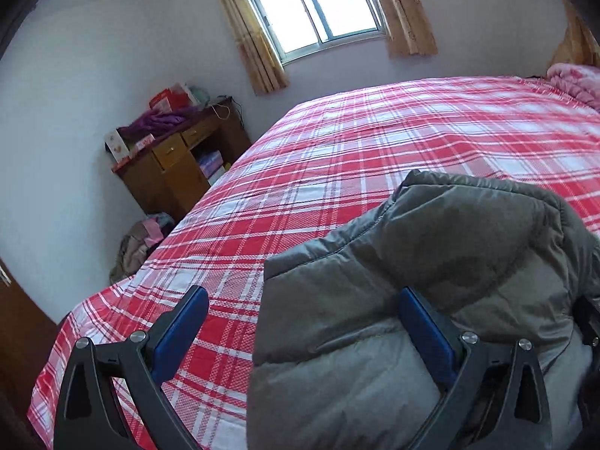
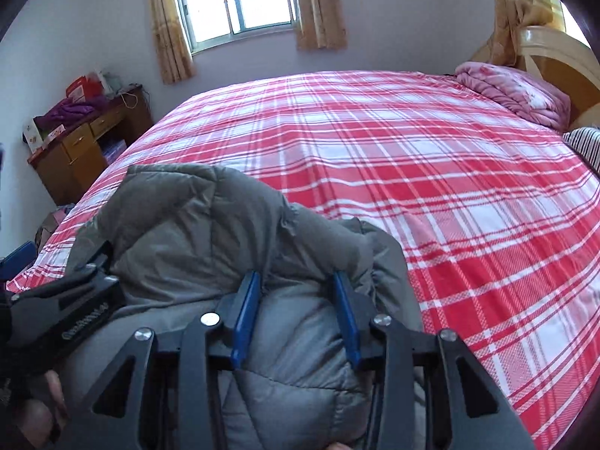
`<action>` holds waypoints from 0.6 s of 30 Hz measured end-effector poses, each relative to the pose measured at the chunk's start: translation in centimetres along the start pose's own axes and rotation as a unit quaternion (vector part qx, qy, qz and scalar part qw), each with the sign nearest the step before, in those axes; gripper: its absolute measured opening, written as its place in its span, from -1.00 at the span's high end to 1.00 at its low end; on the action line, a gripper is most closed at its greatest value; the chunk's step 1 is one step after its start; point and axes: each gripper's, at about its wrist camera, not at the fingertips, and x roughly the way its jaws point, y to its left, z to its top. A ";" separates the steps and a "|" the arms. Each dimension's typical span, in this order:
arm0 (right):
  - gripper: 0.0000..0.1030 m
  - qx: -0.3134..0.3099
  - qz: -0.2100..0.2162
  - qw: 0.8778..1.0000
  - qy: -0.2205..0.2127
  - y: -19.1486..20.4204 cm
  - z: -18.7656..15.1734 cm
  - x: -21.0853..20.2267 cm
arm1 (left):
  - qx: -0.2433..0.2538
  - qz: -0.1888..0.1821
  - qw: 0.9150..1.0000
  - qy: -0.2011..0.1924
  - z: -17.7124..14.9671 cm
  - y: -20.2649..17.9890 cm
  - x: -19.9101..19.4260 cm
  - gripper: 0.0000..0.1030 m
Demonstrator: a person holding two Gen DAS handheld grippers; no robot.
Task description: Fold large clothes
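Observation:
A grey padded jacket (image 1: 431,262) lies bunched at the near edge of a bed with a red and white plaid sheet (image 1: 375,142). My left gripper (image 1: 303,298) is wide open over the jacket's left edge; one blue pad (image 1: 423,322) rests on the jacket, the other (image 1: 183,322) is over the sheet. In the right wrist view the jacket (image 2: 210,225) fills the near left. My right gripper (image 2: 296,281) is open, its jaws standing either side of a padded fold without pinching it. The left gripper's body (image 2: 63,307) shows at the left.
A folded pink quilt (image 2: 513,90) and a striped pillow (image 2: 585,146) lie by the headboard at the right. A wooden desk (image 1: 176,161) with clutter stands at the far left by the wall. A clothes pile (image 1: 142,243) lies on the floor. A curtained window (image 1: 315,3) is behind.

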 end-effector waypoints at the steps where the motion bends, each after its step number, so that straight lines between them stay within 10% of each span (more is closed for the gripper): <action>1: 0.16 0.002 0.001 1.000 0.000 0.0 -0.2 0.1 | -0.001 0.000 1.000 0.000 -0.1 -0.1 0.1 -0.97; 18: 0.16 0.004 0.003 1.000 0.006 -0.5 -1.7 2.2 | -0.034 -0.033 0.998 0.034 -1.4 -0.2 3.0 -0.98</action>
